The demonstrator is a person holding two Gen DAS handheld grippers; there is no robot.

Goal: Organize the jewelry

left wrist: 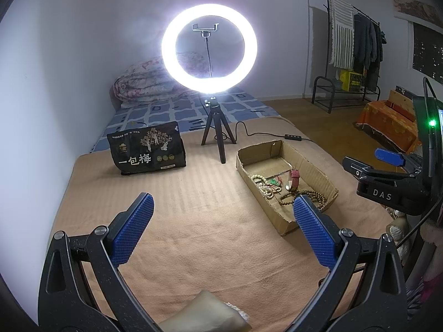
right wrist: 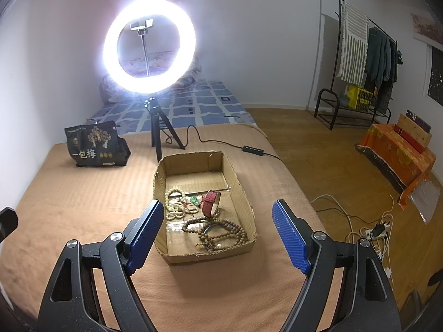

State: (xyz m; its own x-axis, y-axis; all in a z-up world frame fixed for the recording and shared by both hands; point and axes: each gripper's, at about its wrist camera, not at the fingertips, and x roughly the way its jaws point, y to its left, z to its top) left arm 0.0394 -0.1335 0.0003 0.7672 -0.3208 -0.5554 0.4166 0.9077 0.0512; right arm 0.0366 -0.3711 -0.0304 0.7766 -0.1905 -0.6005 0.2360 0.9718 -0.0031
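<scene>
While both tools (left wrist: 223, 215) (right wrist: 218, 221) gape empty, ribbed blue pads (right wrist: 145, 235) flank cardboard tray (right wrist: 243, 193), round wooden beads (right wrist: 221, 232).

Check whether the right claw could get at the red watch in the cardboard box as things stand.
Probably yes. The right claw is open above the topless box, and the red watch stands uncovered among the beads.

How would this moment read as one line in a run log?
left gripper: open, empty | right gripper: open, empty | jewelry: red watch, bead strings in cardboard box
</scene>
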